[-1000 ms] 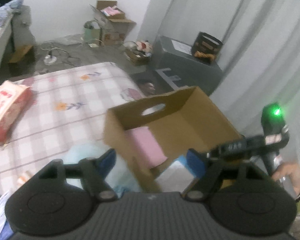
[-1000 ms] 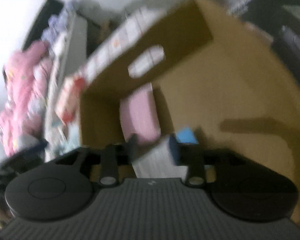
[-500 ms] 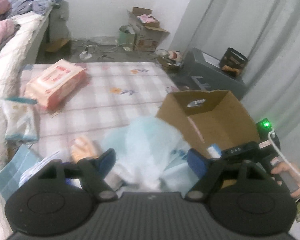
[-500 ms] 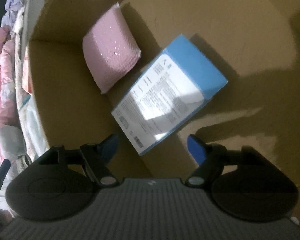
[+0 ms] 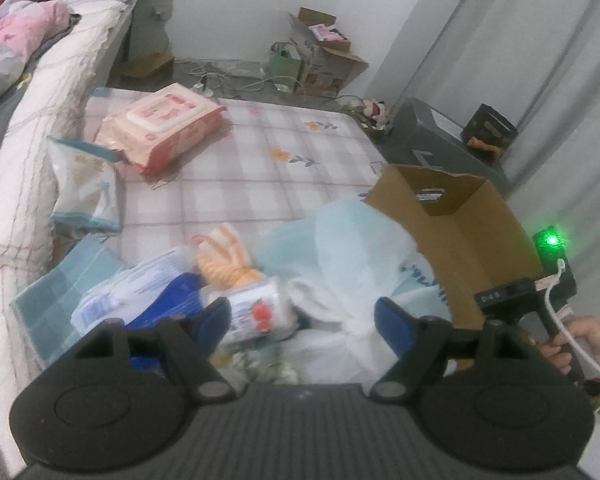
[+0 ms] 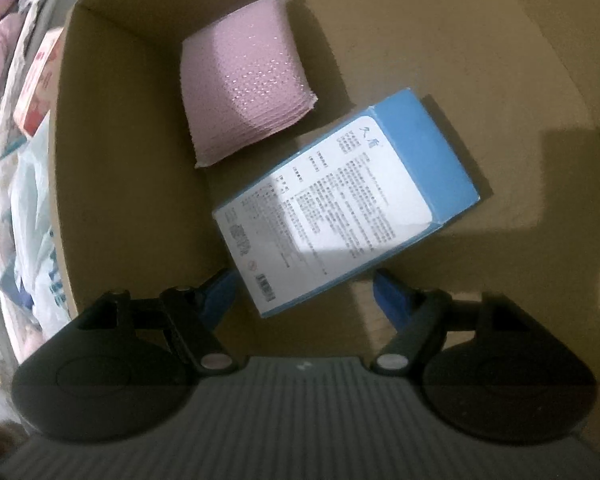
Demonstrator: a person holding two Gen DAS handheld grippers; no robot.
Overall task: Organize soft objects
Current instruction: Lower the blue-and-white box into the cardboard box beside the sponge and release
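A cardboard box (image 5: pixel 456 220) stands on the checked mattress (image 5: pixel 252 160). In the right wrist view a pink pack (image 6: pixel 244 84) and a blue-and-white carton (image 6: pixel 340 204) lie on the box floor (image 6: pixel 460 60). My right gripper (image 6: pixel 304 292) is open and empty, just above the carton. My left gripper (image 5: pixel 302 316) is open and empty above a heap of soft packs: a white pack with a red mark (image 5: pixel 256 312), an orange striped item (image 5: pixel 228 256), and a pale blue plastic bag (image 5: pixel 348 248). A pink wipes pack (image 5: pixel 160 128) and a white-teal pack (image 5: pixel 86 184) lie farther left.
A bed with a white quilt (image 5: pixel 32 120) and pink bedding (image 5: pixel 12 36) runs along the left. Open cartons (image 5: pixel 324 56) and cables lie on the floor at the back. A grey cabinet (image 5: pixel 440 148) stands by the grey curtain (image 5: pixel 520 60).
My right gripper opened and let the blue carton drop into the box, then drew back slightly. My left gripper swung left from the box to above the heap of soft packs.
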